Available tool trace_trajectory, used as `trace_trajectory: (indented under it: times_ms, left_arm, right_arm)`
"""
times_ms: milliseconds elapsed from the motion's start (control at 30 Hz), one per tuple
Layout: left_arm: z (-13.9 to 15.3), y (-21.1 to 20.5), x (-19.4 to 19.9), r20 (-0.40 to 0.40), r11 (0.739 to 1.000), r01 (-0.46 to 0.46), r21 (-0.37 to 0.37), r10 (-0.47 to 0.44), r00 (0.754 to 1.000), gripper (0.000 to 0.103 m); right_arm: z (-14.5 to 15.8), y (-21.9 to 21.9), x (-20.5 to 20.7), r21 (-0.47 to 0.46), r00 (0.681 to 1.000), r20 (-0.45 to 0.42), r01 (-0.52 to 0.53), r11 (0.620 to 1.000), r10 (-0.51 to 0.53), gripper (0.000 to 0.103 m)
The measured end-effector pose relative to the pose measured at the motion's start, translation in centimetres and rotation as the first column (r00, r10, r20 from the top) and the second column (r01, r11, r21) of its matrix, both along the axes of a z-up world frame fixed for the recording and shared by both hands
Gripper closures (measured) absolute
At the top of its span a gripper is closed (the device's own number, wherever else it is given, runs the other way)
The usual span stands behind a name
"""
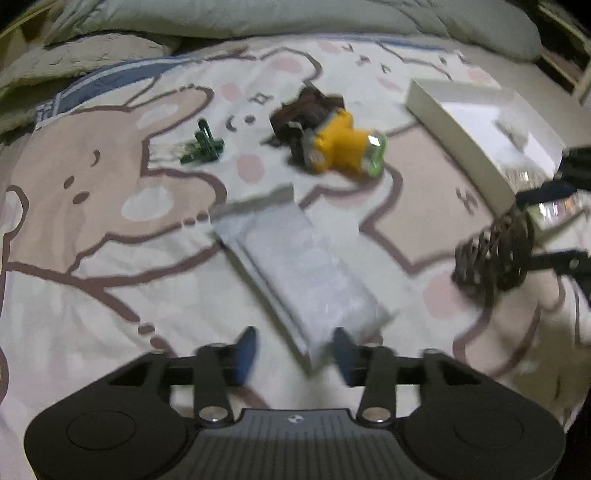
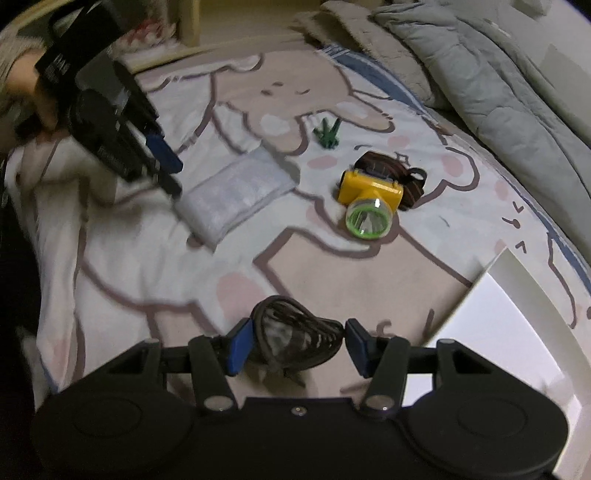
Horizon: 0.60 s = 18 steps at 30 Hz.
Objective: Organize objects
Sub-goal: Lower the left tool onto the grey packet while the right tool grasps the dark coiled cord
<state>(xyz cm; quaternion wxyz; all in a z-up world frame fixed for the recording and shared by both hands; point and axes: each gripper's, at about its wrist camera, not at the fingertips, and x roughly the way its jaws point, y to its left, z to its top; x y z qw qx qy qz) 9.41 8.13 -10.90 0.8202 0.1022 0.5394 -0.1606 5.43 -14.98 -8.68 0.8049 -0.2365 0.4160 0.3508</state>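
A white plastic packet (image 1: pixel 303 266) (image 2: pixel 232 192) lies flat on the cartoon-print bedsheet (image 1: pixel 110 221). My left gripper (image 1: pixel 295 352) (image 2: pixel 173 173) is open just above the packet's near end, and its pads do not press on it. The right gripper (image 2: pixel 299 334) (image 1: pixel 528 227) is shut on a dark mesh bundle (image 2: pixel 295 339) (image 1: pixel 495 254) and holds it above the sheet, close to a white box (image 2: pixel 509 314) (image 1: pixel 480 125). A yellow headlamp (image 1: pixel 343 144) (image 2: pixel 369 195) with a green rim and brown strap rests mid-bed. A small green clip (image 1: pixel 203 146) (image 2: pixel 327 134) lies beyond it.
A grey duvet (image 1: pixel 295 18) (image 2: pixel 498 74) is bunched along the far side of the bed. A person's hand (image 2: pixel 22 81) holds the left gripper at the upper left of the right wrist view. The bed edge drops into dark at the left there.
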Motion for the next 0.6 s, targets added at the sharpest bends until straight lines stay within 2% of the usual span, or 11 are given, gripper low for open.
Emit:
trace_trajectory:
  times_ms: [100, 267, 467, 600]
  left_arm:
    - [0.1, -0.4, 1.7, 0.013, 0.996, -0.077, -0.041, 0.078, 0.997, 0.032]
    - [-1.1, -1.5, 4.1, -0.013, 0.98, -0.189, -0.06, 0.188, 0.982, 0.025]
    - [-3.8, -2.8, 5.0, -0.062, 0.974, -0.223, -0.03, 0.221, 0.973, 0.021]
    - [-5.1, -3.3, 5.1, -0.053, 0.975, -0.223, 0.014, 0.224, 0.973, 0.02]
  right_arm:
    - [0.1, 0.9, 1.9, 0.054, 0.999, -0.004, 0.047, 0.997, -0.047, 0.048]
    - [-0.8, 2.7, 4.8, 0.098, 0.993, -0.018, 0.118, 0.988, -0.117, 0.047]
    - [-2.1, 2.7, 7.0, 0.144, 0.974, -0.082, 0.223, 0.964, -0.213, 0.045]
    - [-2.6, 2.0, 7.7, 0.142, 0.954, -0.111, 0.294, 0.945, -0.28, 0.036]
